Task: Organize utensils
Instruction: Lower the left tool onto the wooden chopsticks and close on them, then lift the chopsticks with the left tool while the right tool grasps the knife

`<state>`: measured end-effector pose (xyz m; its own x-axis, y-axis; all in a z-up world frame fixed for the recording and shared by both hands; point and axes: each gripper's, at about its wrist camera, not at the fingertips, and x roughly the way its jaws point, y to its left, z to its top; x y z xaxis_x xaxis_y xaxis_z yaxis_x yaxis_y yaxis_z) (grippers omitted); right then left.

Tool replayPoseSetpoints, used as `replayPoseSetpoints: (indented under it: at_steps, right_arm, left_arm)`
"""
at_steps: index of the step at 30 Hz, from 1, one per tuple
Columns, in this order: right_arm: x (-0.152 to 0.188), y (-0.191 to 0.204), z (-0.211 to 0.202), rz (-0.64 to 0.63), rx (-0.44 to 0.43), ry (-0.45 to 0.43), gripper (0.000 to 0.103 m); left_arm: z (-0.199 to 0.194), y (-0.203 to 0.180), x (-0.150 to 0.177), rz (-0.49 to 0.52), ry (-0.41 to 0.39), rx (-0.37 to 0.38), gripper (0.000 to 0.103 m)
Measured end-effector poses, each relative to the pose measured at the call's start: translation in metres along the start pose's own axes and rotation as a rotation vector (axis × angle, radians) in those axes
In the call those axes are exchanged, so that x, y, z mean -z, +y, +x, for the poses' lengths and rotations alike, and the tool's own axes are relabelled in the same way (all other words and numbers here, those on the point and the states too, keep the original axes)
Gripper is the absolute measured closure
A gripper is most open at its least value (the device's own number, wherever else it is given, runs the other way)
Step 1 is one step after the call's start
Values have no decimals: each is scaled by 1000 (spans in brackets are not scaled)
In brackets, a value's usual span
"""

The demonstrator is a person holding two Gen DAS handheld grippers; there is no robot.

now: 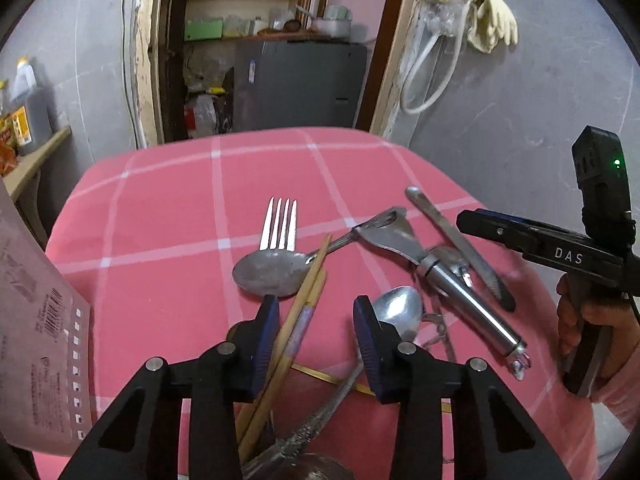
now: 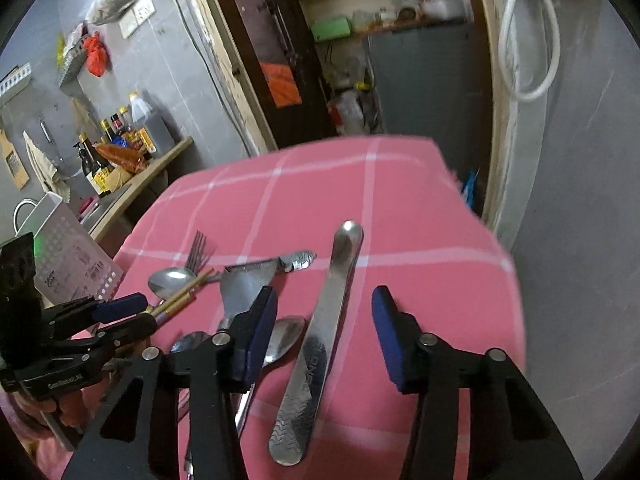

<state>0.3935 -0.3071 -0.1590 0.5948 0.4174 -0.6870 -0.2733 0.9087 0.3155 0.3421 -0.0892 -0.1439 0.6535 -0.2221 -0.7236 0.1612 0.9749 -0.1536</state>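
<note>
Utensils lie scattered on a pink checked cloth (image 1: 168,216). In the left wrist view I see a fork (image 1: 280,224), a large spoon (image 1: 268,274), wooden chopsticks (image 1: 304,304), a small spoon (image 1: 400,310), a peeler (image 1: 468,292) and a flat steel tool (image 1: 460,244). My left gripper (image 1: 316,322) is open, its fingers either side of the chopsticks just above them. My right gripper (image 2: 324,320) is open and empty above the flat steel tool (image 2: 320,344), which lies between its fingers. The right gripper also shows in the left wrist view (image 1: 500,232).
A white perforated utensil holder (image 2: 76,256) stands at the table's left edge, also in the left wrist view (image 1: 36,320). A shelf with bottles (image 2: 120,140) is behind on the left. A doorway and grey cabinet (image 1: 300,84) lie beyond the table.
</note>
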Motion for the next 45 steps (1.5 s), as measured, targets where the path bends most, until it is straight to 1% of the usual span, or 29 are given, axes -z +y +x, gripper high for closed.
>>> replayPoseSetpoints:
  at_steps: [1, 4, 5, 7, 12, 16, 18, 20, 23, 26, 27, 28, 29, 31, 32, 36, 37, 40, 45]
  right_arm:
    - [0, -2, 6, 12, -8, 20, 67]
    - [1, -5, 19, 26, -25, 55, 73]
    - [0, -5, 23, 22, -31, 67, 74]
    - [-3, -2, 30, 15, -49, 106, 74]
    - [-12, 8, 50, -22, -101, 204, 74]
    - [-15, 6, 58, 14, -171, 255, 74]
    - [-15, 6, 61, 35, -190, 271, 74]
    - [-15, 9, 63, 30, -192, 288, 74]
    - [-18, 12, 66, -9, -183, 328, 74]
    - [-21, 18, 68, -46, -160, 357, 74]
    - [-22, 21, 69, -57, -147, 363, 77]
    - [-22, 23, 70, -68, -126, 369, 84]
    - [-23, 21, 70, -73, -112, 373, 87]
    - [-24, 20, 70, -50, -106, 380, 88]
    - [-23, 16, 69, -35, -108, 381, 89]
    - [-17, 11, 63, 45, -128, 367, 91]
    - [-14, 10, 62, 63, -131, 361, 91]
    - [-4, 6, 52, 124, -137, 341, 91]
    - [16, 4, 31, 186, -129, 304, 92]
  left_arm:
    - [2, 1, -1, -1, 8, -2, 66]
    - [11, 5, -3, 2, 52, -17, 68]
    - [11, 6, -3, 7, 52, -22, 68]
    - [15, 5, -5, 29, 76, -32, 70]
    - [20, 0, -11, 94, 127, -53, 71]
    - [25, -8, -17, 174, 186, -82, 72]
    - [27, -11, -20, 212, 216, -98, 75]
    - [28, -15, -21, 257, 241, -122, 79]
    - [31, -23, -23, 340, 273, -159, 84]
    - [33, -32, -24, 418, 294, -216, 89]
    - [33, -35, -25, 432, 299, -226, 90]
    - [33, -35, -26, 434, 302, -229, 90]
    - [33, -36, -28, 428, 305, -227, 90]
    - [29, -31, -30, 392, 302, -202, 90]
    - [27, -28, -32, 356, 299, -172, 90]
    - [16, -3, -35, 151, 278, -23, 90]
    - [13, 2, -34, 114, 267, 2, 90]
    - [5, 8, -30, 70, 257, 29, 90]
    - [-8, 9, -25, 31, 246, 90, 90]
